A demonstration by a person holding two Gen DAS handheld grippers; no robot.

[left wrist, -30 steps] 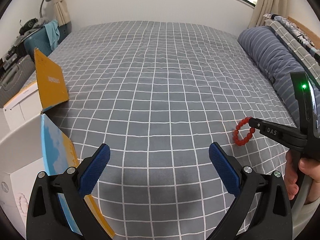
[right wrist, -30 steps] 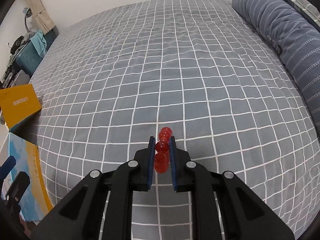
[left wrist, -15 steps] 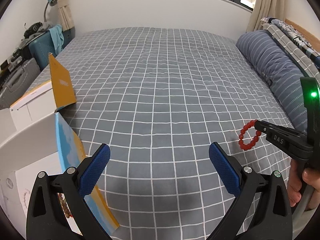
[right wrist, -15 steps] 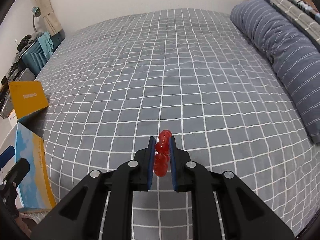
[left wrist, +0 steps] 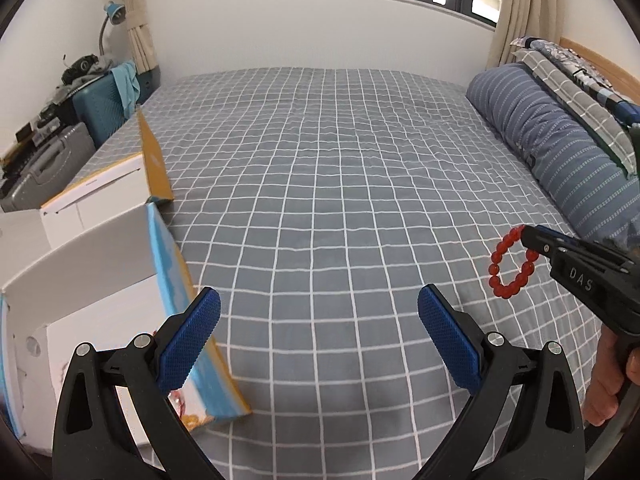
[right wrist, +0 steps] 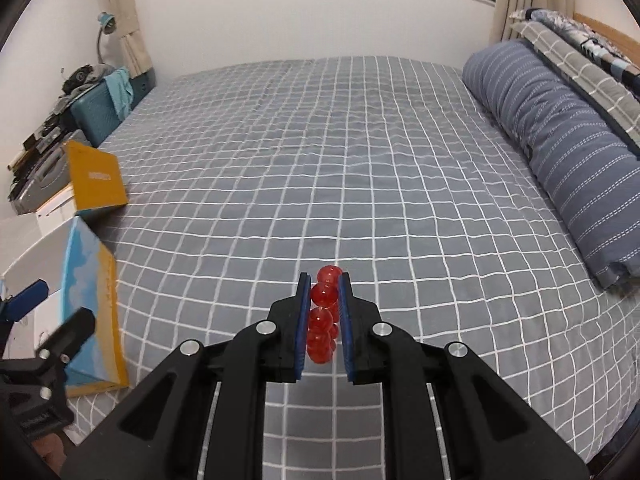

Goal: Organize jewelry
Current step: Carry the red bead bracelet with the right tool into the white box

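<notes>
Bracelet (right wrist: pixel 322 314) of red beads clamped between jaws of right gripper (right wrist: pixel 324 320), hanging above the checked bed (left wrist: pixel 320 184), clear of the sheet. Left gripper (left wrist: pixel 318 336) jaws spread wide, holding nothing, beside an open white box (left wrist: pixel 92 280) with blue-and-yellow flap at bed's left edge.

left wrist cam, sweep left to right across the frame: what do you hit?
Grey hard case → open white box with blue-and-yellow flap → left gripper, jaws wide open → red bead bracelet → right gripper, jaws shut on the bracelet → blue striped bolster pillow.
</notes>
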